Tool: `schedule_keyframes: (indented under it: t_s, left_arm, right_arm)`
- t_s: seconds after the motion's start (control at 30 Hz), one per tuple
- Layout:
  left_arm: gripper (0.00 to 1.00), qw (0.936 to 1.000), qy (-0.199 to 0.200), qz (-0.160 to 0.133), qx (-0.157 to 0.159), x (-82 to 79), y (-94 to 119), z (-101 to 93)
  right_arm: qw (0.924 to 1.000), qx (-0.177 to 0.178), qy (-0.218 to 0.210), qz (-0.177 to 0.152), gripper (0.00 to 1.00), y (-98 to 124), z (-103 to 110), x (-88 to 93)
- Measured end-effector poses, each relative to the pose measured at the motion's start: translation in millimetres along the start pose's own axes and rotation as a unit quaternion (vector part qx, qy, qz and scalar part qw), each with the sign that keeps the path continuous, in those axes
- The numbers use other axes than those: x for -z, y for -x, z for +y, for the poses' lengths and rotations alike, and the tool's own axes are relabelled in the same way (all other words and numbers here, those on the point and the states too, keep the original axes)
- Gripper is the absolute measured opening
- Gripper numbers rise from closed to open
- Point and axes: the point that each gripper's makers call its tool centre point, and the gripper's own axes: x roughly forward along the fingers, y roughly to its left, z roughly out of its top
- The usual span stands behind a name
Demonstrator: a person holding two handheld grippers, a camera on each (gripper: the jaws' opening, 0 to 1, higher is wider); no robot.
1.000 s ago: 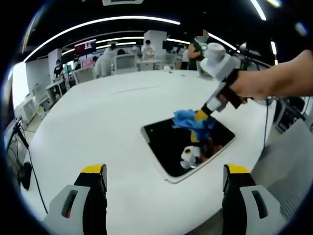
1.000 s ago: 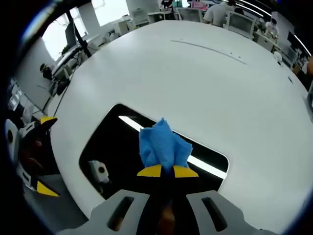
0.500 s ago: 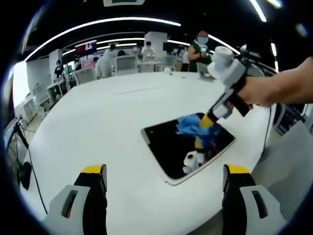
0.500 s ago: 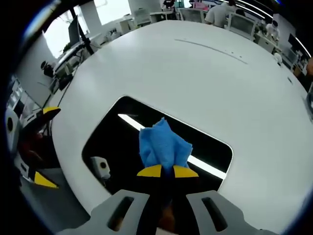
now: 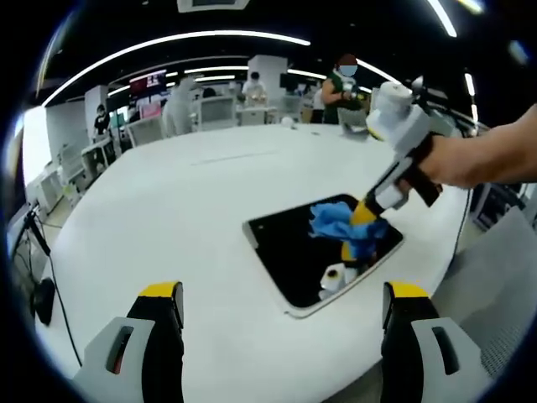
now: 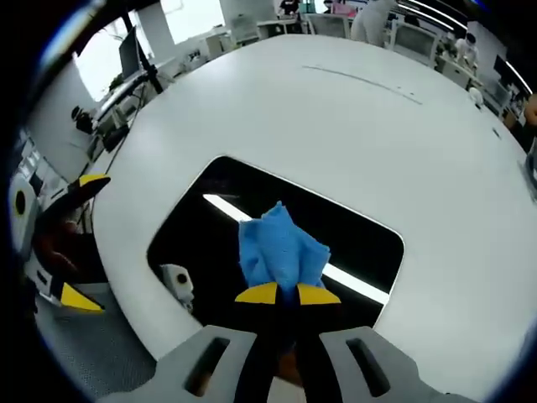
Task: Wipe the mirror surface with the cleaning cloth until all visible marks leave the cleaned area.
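blue cleaning cloth (image 6: 280, 253) is pinched in the right gripper (image 6: 287, 294), jaws closed tight on it, the bunched end sticking out toward twelve o'clock and pressed onto the dark mirror (image 6: 210, 235). in the right gripper view the mirror's long axis runs from about ten to four o'clock, with glass on both sides of the cloth, so a stroke along that line looks most useful. the right gripper is plainly the nearer. the left gripper (image 5: 281, 306) hangs well back over the white table (image 5: 168, 210), jaws wide apart and empty; from it, the mirror (image 5: 294, 252) lies at about one o'clock.
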Motion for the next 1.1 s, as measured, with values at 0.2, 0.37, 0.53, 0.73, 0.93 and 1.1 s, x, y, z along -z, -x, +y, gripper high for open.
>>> schedule_keyframes:
  t_s: [0.2, 0.37, 0.53, 0.73, 0.93, 1.1]
  left_arm:
    - [0.99, 1.0, 0.004, -0.004, -0.001, -1.2, 0.3, 1.1]
    - [0.99, 1.0, 0.002, -0.006, -0.002, -2.4, 0.9, 1.0]
    - [0.99, 1.0, -0.001, -0.006, -0.001, -2.4, 0.2, 0.6]
    - [0.99, 1.0, 0.0, -0.007, -0.002, -2.3, 0.1, 1.3]
    - [0.99, 1.0, 0.001, -0.006, -0.003, -1.4, -0.3, 2.2]
    - [0.99, 1.0, 0.002, -0.004, -0.004, -0.7, -0.3, 2.8]
  right_arm:
    - [1.0, -0.004, -0.007, 0.002, 0.01, 3.2, 4.9, 6.9]
    - [1.0, -0.003, -0.006, 0.002, 0.01, 3.8, 6.8, 10.0]
    - [0.9999, -0.009, -0.005, 0.001, 0.01, 7.0, 11.2, 17.6]
    - [0.9999, -0.015, 0.002, 0.0, 0.01, 10.1, 16.9, 25.2]
    - [0.9998, -0.018, 0.005, -0.002, 0.01, 11.8, 20.6, 30.7]
    - [0.9998, -0.02, 0.007, -0.004, 0.01, 14.5, 25.2, 37.6]
